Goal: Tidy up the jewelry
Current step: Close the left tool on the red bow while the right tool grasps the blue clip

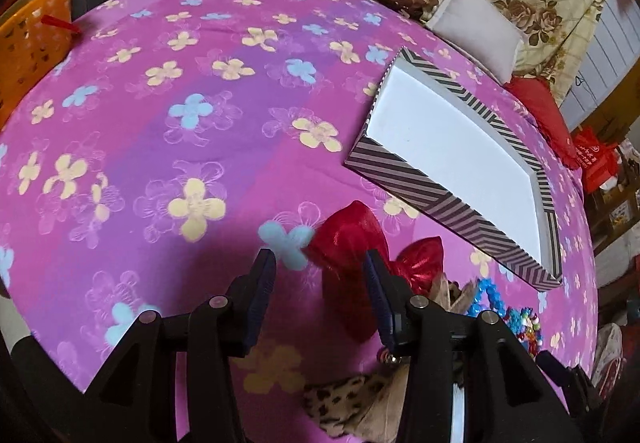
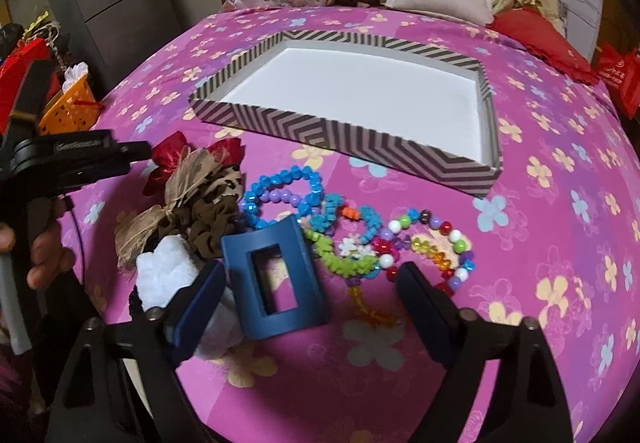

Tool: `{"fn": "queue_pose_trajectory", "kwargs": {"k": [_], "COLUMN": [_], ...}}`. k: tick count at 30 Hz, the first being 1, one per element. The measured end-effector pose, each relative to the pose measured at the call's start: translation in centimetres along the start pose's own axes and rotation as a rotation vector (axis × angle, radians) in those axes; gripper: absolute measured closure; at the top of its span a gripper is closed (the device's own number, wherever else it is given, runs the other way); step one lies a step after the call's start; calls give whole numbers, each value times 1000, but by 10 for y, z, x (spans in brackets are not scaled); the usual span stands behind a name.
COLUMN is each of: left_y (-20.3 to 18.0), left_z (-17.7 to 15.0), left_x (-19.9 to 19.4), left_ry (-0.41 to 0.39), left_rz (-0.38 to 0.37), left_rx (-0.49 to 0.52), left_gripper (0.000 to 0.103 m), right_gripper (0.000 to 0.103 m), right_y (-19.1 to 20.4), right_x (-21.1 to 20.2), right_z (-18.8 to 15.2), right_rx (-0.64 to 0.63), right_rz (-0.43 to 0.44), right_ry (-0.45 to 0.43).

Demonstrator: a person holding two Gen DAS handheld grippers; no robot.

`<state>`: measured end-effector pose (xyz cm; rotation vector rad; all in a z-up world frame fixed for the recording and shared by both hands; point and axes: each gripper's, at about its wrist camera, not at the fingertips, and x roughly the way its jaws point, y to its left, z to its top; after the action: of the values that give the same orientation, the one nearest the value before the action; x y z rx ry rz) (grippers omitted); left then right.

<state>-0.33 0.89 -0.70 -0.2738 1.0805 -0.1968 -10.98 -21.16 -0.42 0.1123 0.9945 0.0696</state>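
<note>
A: Well, the left gripper (image 1: pixel 318 275) hung with its jaws apart over the red bow (image 1: pixel 348 239), gripping nothing. What could have failed there?

B: The bow sat against its right finger, so closing might have nudged it aside rather than caught it.

A: And the right gripper (image 2: pixel 310 289)?

B: Spread wide too, empty, the blue clip (image 2: pixel 276 279) and bead bracelets (image 2: pixel 360 235) between its fingers. Tangled strands might have dragged along. The striped box (image 2: pixel 344 135) waited beyond, empty.
</note>
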Motion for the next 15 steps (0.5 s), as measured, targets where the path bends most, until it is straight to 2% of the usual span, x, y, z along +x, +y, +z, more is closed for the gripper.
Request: {"fn": "queue_pose_trajectory", "kwargs": {"k": [6, 10, 12, 13, 14, 15], "left_y": [-5, -9, -11, -11, -11, -11], "left_z": [2, 2, 2, 2, 3, 4], "left_x": [11, 16, 19, 21, 22, 24], "left_ry": [17, 29, 30, 30, 33, 37], "left_rz": [-4, -37, -62, -73, -87, -88], "left_rx": [6, 9, 6, 2, -2, 0], "left_gripper": [56, 56, 57, 66, 82, 86], "right_gripper": [22, 27, 39, 40, 42, 50], "right_y": [8, 5, 3, 3, 4, 5], "right_x": [10, 17, 20, 20, 19, 17], "right_z": [0, 0, 0, -1, -1, -1], "right_rx": [-34, -32, -24, -28, -35, -43], "right_rz": [15, 19, 47, 52, 51, 57], "right_ry": [29, 45, 56, 57, 50, 37]}}
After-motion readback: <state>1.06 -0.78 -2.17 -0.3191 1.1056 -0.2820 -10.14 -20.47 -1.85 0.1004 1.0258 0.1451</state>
